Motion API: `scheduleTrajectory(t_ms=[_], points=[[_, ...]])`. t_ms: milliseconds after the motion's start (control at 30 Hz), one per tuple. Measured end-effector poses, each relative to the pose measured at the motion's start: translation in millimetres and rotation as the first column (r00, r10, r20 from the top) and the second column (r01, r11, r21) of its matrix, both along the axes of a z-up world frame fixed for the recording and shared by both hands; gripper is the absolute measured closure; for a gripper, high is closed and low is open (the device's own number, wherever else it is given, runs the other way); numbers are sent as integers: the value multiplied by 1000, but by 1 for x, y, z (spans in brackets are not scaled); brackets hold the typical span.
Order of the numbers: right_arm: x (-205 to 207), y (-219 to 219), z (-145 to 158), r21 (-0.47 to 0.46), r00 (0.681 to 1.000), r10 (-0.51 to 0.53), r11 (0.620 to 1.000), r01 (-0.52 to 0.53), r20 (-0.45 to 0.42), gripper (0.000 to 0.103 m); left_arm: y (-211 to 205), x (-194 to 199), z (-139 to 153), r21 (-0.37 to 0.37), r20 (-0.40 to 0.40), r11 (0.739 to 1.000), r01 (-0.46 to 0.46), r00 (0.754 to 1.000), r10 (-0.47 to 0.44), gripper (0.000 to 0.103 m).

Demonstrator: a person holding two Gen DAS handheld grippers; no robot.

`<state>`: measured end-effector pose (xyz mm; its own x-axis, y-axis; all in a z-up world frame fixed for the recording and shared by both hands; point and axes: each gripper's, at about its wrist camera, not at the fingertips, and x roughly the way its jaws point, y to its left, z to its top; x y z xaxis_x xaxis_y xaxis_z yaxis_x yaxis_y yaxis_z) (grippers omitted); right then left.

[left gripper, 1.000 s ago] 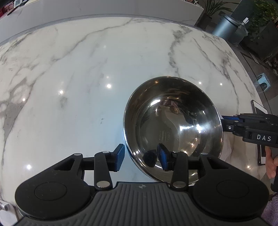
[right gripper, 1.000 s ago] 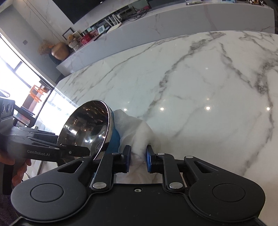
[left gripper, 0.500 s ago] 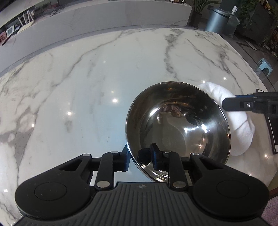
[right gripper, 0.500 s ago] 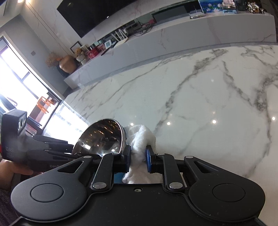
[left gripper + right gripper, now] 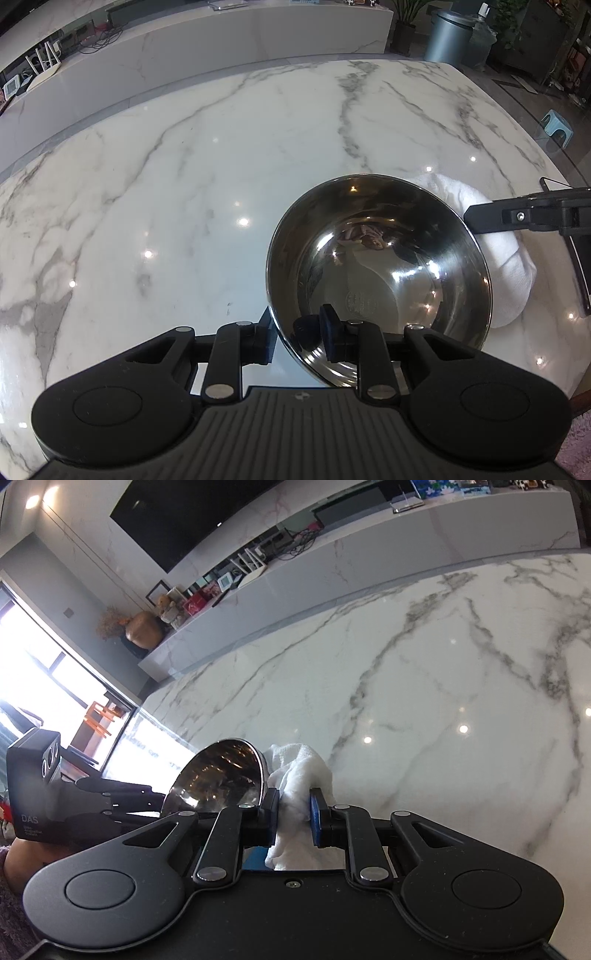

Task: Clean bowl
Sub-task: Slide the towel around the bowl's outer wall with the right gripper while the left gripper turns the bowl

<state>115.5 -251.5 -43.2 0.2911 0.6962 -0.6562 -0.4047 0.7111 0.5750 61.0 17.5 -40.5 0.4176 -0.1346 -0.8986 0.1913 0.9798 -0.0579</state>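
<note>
The left hand-held gripper (image 5: 298,334) clamps the near rim of the bowl (image 5: 380,266), tilted above the table (image 5: 184,184), while the right hand-held gripper (image 5: 293,814), pinching a cloth (image 5: 301,771), waits just beyond the bowl's far outer wall, nearer for wiping.

Bare marble counter (image 5: 184,184) left of bowl (image 5: 380,266); cloth (image 5: 509,280) crowds its right

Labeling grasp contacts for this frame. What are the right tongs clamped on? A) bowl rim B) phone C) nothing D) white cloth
D: in the right wrist view the right tongs pinch the bunched white cloth between their blue pads, beside the steel bowl, whose rim the left tongs hold.
</note>
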Motion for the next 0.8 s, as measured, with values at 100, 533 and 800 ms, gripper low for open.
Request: scheduleTrajectory(t_ms=[100,533,800], points=[[-1,5,-5,-26,1000,17,999,-18,-16,87,1,0,0,-3,2,1000,4,1000,-4,80],[-8,10,-14,-125,999,31,991,-35,-34,72,13,-2,-1,-129,-81,981,-148,987,138,68],[-11,17,-16,-132,998,56,989,-59,-29,82,10,-4,-7,-122,-101,980,-157,984,145,68]])
